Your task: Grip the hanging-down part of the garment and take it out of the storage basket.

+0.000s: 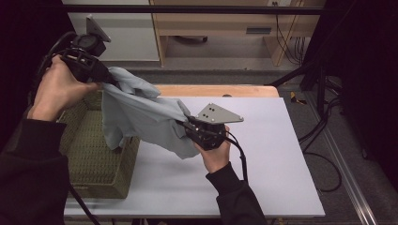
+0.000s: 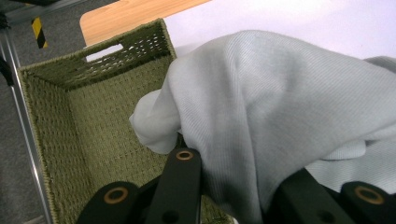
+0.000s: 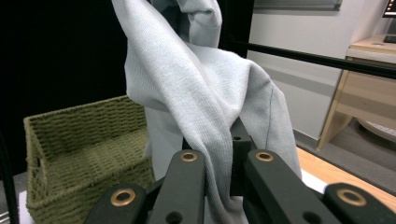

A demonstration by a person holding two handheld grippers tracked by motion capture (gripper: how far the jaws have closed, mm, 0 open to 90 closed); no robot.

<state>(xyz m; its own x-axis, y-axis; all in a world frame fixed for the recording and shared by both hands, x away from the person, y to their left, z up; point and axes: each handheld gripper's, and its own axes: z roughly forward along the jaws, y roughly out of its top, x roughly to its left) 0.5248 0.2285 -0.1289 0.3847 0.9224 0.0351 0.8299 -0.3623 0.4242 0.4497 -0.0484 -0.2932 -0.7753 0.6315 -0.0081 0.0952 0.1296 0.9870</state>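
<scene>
Pale grey-blue cloth [image 1: 141, 115] hangs stretched between two hand-held grippers above the counter [image 1: 263, 154].

Ribbed knit fabric, the cloth is lifted clear of the white counter, one end bunched high at the left gripper [image 1: 101, 75] and the other drawn down to the right gripper [image 1: 187, 124] near the counter's middle. Both sets of jaws are clamped on the cloth: in the right gripper view a fold runs down between the two black jaws, and in the left gripper view the fabric drapes over and between them (the exact pinch point is covered by cloth). A loose flap droops over the rim of a woven olive-green basket [image 1: 94, 164], which stands at the counter's left edge, under the left hand [image 1: 58, 91]. The right hand [image 1: 216, 152] grips from below, dark sleeve trailing.
</scene>
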